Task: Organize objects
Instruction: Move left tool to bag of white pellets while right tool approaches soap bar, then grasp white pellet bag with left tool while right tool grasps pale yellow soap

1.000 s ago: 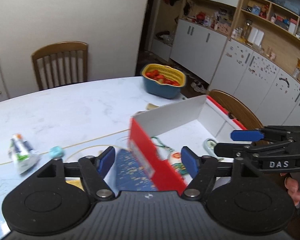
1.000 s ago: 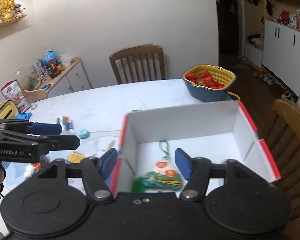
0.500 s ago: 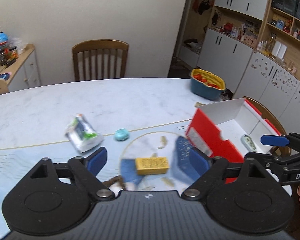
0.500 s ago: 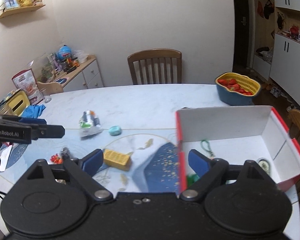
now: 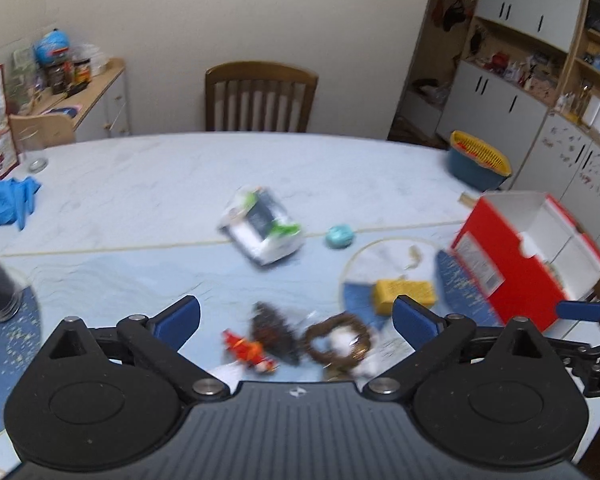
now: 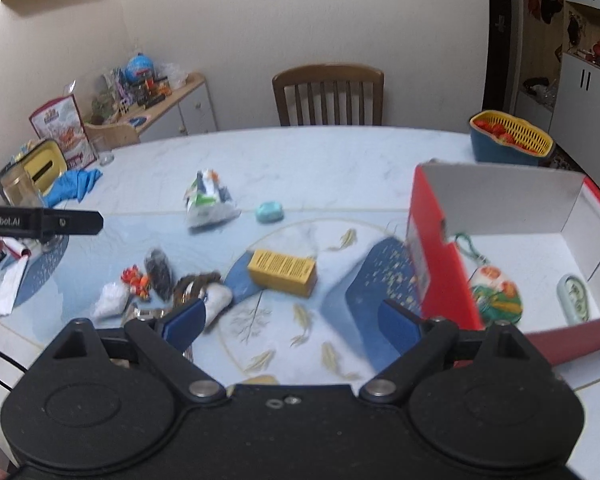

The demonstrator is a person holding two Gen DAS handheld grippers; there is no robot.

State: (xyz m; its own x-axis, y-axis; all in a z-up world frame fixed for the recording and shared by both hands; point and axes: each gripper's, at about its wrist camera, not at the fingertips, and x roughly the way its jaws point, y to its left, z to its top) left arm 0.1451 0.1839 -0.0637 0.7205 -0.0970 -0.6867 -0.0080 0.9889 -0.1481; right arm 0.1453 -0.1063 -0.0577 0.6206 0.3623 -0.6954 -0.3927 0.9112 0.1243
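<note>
I am opening the left gripper (image 5: pixel 296 316) wider, nothing between its fingers; the right gripper (image 6: pixel 290 322) is standing wide and empty. The yellow box (image 6: pixel 282 267) is lying just ahead of the right fingers, its long axis crosswise, left of the red carton (image 6: pixel 440 264). Motion is blurring the dark clutter (image 5: pixel 300 338) nearest me.

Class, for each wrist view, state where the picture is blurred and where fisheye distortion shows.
Left wrist view: the white packet and the trinkets near the camera are smeared; the table edge bows. Right wrist view: the red box is blurred; the yellow box reads sharper.
</note>
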